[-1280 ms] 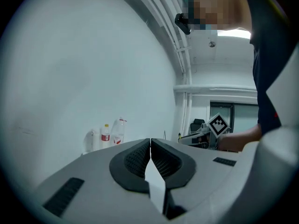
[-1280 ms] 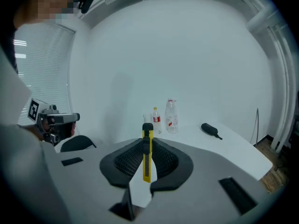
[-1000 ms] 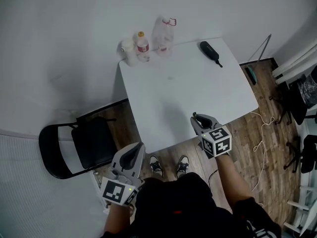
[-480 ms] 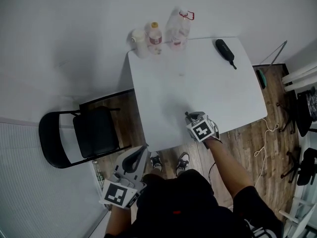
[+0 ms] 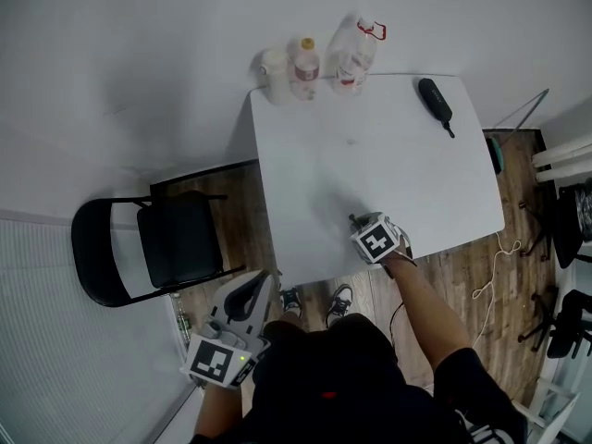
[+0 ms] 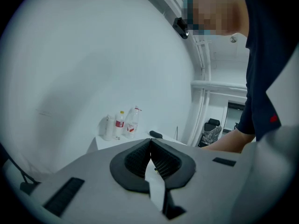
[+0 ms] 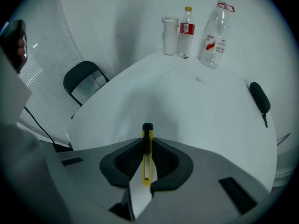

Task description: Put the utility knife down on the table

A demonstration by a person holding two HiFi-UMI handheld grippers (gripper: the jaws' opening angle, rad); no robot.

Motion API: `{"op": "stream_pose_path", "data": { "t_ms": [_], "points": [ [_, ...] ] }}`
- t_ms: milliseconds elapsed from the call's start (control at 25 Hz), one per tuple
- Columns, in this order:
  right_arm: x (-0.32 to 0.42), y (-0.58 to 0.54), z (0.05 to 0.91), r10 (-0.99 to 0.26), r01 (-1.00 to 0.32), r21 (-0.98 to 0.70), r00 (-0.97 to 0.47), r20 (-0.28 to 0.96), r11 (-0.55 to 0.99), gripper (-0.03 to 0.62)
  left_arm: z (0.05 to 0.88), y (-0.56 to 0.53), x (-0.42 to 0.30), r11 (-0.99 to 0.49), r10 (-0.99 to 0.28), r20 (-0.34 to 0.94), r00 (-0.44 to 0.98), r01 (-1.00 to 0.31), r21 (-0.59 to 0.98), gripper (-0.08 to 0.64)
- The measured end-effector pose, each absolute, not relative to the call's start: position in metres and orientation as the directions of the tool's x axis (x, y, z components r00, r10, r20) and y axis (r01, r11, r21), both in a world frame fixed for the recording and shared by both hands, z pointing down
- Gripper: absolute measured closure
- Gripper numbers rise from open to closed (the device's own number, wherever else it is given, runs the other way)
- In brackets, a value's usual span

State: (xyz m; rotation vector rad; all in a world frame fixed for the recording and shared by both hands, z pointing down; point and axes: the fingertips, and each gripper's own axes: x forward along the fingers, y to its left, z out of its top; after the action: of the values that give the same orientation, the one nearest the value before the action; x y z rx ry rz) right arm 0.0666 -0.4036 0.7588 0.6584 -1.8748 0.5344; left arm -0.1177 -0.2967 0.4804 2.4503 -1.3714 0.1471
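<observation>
Utility knife (image 7: 147,136) sits clamped between the right gripper's (image 5: 360,221) closed jaws over the table's (image 5: 370,146) near edge, seemingly not yet touching down, so lowering and then releasing come next.

Claw (image 7: 146,164) clamped on yellow utility knife (image 7: 147,146), above white table (image 7: 196,111)

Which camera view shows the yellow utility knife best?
Right gripper view: the yellow utility knife is clamped between the jaws of the right gripper, black tip forward. In the head view that gripper hides it; the left gripper view lacks it.
</observation>
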Motion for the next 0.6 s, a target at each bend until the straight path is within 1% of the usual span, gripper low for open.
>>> {"op": "stream_pose_path", "data": {
  "t_ms": [240, 440, 600],
  "points": [
    [0.0696, -0.4004, 0.7668, -0.167, -0.661, -0.089, -0.314, 0.935, 0.745, 0.526, 0.484, -0.2975, -0.1229, -0.464, -0.817, 0.259, 0.516, -0.853, 0.237, 0.537],
    [0.0687, -0.4043, 0.7643, -0.197, -0.677, -0.09, -0.335, 0.921, 0.73, 0.523, 0.4814, -0.2924, -0.123, -0.466, -0.816, 0.264, 0.514, -0.856, 0.224, 0.537],
    [0.0667, -0.4032, 0.7594, -0.223, -0.682, -0.095, -0.363, 0.905, 0.725, 0.485, 0.4783, -0.2897, -0.1231, -0.469, -0.815, 0.264, 0.516, -0.854, 0.224, 0.537]
  ]
}}
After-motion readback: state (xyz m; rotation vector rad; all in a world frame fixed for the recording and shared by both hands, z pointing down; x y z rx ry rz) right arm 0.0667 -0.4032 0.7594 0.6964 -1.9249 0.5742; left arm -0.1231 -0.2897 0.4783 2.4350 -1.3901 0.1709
